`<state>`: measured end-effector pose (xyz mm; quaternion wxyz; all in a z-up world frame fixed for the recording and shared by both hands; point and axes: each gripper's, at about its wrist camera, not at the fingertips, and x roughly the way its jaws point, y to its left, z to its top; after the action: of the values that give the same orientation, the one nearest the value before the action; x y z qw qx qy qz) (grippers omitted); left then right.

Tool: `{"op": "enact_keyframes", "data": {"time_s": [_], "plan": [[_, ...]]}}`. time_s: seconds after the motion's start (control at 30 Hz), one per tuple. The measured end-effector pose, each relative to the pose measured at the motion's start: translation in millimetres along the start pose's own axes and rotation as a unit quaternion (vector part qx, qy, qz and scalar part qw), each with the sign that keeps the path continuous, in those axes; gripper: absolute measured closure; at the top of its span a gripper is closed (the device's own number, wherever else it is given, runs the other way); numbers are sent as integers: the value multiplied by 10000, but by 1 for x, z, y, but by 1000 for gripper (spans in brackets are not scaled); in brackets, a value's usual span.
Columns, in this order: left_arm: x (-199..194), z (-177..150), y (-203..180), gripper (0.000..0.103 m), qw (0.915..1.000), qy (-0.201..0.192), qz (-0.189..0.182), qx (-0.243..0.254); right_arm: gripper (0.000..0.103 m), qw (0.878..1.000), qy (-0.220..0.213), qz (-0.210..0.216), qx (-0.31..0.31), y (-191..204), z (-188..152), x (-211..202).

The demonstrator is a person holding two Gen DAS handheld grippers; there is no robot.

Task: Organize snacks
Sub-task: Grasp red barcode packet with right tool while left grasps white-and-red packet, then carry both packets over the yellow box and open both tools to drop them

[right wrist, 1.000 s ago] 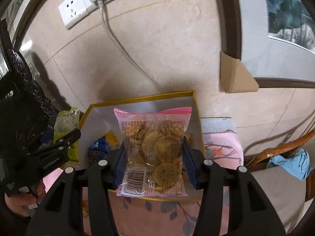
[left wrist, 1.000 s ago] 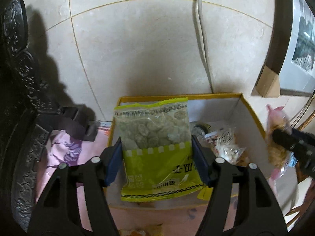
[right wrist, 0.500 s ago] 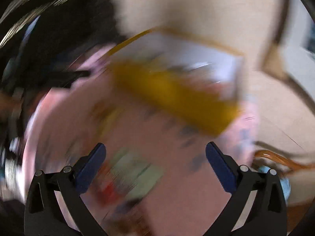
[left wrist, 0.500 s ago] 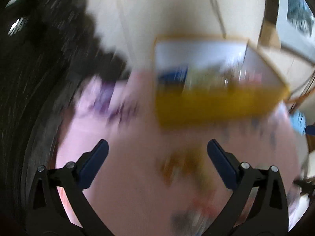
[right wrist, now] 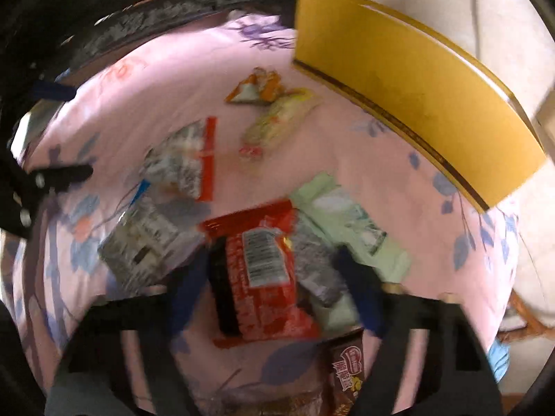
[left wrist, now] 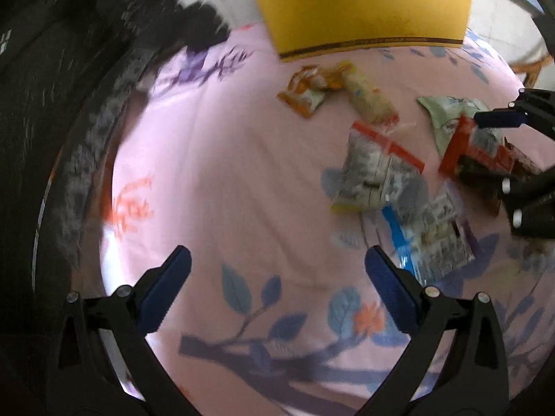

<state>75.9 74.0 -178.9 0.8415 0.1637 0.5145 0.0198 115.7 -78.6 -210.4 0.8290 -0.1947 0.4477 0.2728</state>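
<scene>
Surface: pink floral cloth (left wrist: 242, 159) over the worktop, with dark carved furniture (left wrist: 52, 104) along one edge.
Box: yellow cardboard box (left wrist: 364, 10) at the far side of the cloth; its inside is out of sight.
Snacks: loose packets lie on the cloth in front of the box — an orange-and-white packet (left wrist: 305, 95) touching a pale yellow packet (left wrist: 371, 102), a clear red-edged bag (left wrist: 378, 170), a clear blue-edged bag (left wrist: 433, 235), a light green packet (right wrist: 347, 222).
Left gripper (left wrist: 277, 289): fingers spread wide, nothing between them, above bare cloth just beside the blue-edged bag.
Right gripper (right wrist: 274, 287): spread either side of a red packet (right wrist: 263, 270), which lies on the green packet; contact unclear through blur.
Near edge: brown packet (right wrist: 347, 371), partly cut off.
</scene>
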Motion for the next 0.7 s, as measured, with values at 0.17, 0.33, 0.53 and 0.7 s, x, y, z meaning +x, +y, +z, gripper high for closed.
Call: {"op": "enact_keyframes", "data": {"time_s": [0.17, 0.33, 0.53, 0.7], "plan": [[10, 23, -13, 2, 9980, -385, -371, 332, 64, 9980, 238, 71, 581, -14, -3, -11], [21, 35, -32, 2, 9907, -616, -818, 895, 64, 9822, 187, 342, 1838, -36, -26, -33], [59, 39, -29, 18, 9873, -121, -1452, 637, 64, 9604, -133, 235, 2773, -53, -49, -78], [58, 43, -12, 62, 9815, 56, -1913, 116, 64, 9430, -335, 235, 3301, -65, -63, -98]]}}
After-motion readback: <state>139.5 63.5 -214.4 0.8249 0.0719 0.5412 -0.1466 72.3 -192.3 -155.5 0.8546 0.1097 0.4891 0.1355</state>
